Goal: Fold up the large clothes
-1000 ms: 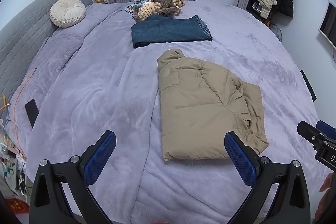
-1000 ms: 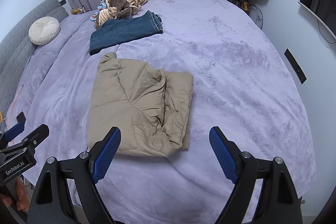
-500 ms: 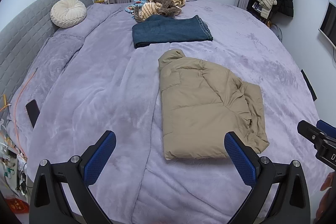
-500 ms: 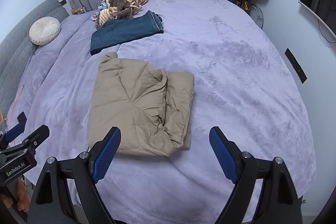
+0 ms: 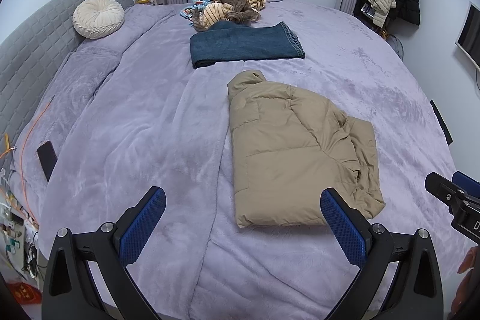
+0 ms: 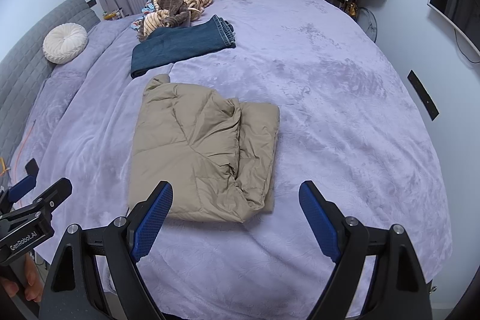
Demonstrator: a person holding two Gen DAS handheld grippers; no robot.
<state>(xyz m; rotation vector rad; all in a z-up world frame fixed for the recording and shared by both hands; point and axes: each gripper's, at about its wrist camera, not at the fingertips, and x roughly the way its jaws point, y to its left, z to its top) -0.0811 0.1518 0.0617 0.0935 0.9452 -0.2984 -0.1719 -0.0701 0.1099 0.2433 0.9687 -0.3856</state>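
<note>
— Where's the jacket?
— I see the folded tan jacket (image 5: 300, 158) on the bed (image 5: 135, 125), just ahead of my wide, empty left gripper (image 5: 243, 225) and right gripper (image 6: 235, 221).

The right gripper (image 5: 456, 197) shows only as a sliver at the left view's edge, right of those jaws. The jacket's (image 6: 204, 152) far sleeve is tucked under its fold — unseen. Clutter (image 5: 15, 227) left of the jaws is too small to identify.
</note>
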